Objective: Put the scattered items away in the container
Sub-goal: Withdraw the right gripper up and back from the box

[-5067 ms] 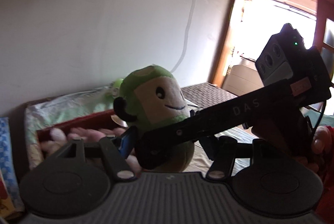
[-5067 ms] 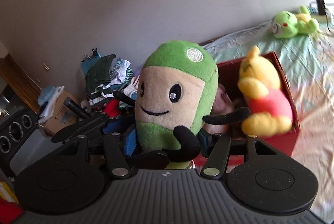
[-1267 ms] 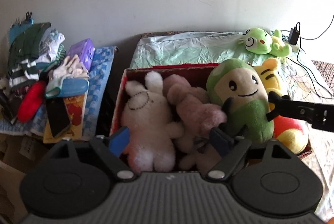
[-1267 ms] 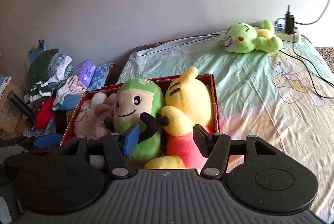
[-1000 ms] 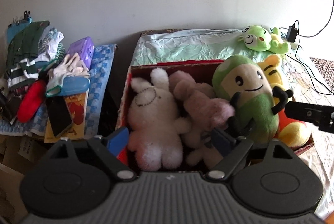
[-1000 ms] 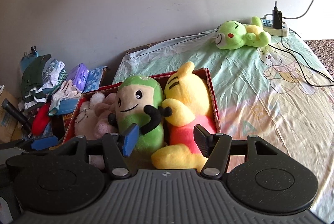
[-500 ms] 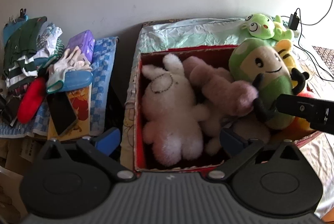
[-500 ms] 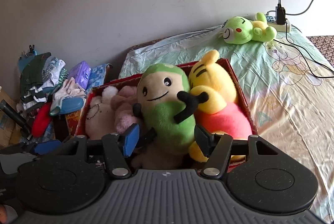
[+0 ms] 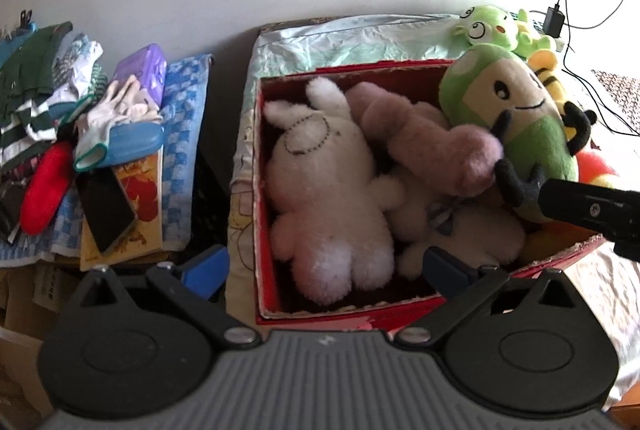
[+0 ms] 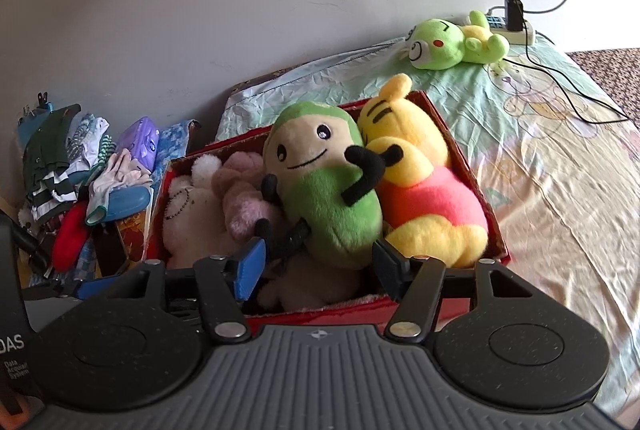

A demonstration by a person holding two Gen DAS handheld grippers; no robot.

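A red box on the bed holds a white bunny, a pink plush, a yellow bear and a green bean-shaped plush. The green one leans left onto the pink plush. My right gripper straddles its lower end. The right pad touches it, and only a thin black leg lies by the left pad. One of its fingers shows in the left wrist view. My left gripper stands wide open over the box's near edge, holding nothing. Another green plush lies loose by the wall.
Left of the bed lies a heap of clothes, gloves, a blue case, a phone and a book. A power strip with trailing cables sits at the bed's far right. Bare sheet spreads to the right of the box.
The green plush, held in the air five seconds ago, now lies in the box and has tipped left onto the pink plush. My left jaws have spread wider. The right gripper came closer.
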